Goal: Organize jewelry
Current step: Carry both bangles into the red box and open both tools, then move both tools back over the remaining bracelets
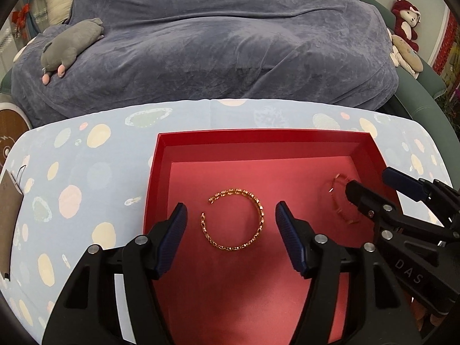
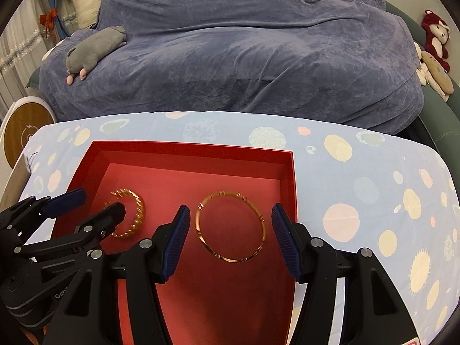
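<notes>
A red box (image 1: 161, 155) stands open on the spotted cloth; it also shows in the right wrist view (image 2: 290, 178). Two gold bracelets lie flat on its floor. The chain-link open bracelet (image 1: 260, 215) lies between the open jaws of my left gripper (image 1: 231, 238), not touched. It shows in the right wrist view (image 2: 138, 207) too, partly hidden by the left gripper (image 2: 95, 201). The thin bangle (image 2: 201, 233) lies between the open jaws of my right gripper (image 2: 230, 238). In the left wrist view the bangle (image 1: 335, 201) is partly hidden by the right gripper (image 1: 373, 184).
The box sits on a table under a pale blue spotted cloth (image 1: 86, 178). Behind it is a bed with a blue-grey blanket (image 1: 230, 43) and a grey plush toy (image 1: 72, 46). More plush toys (image 1: 405, 23) sit at the right. A round wooden object (image 2: 28, 126) stands left.
</notes>
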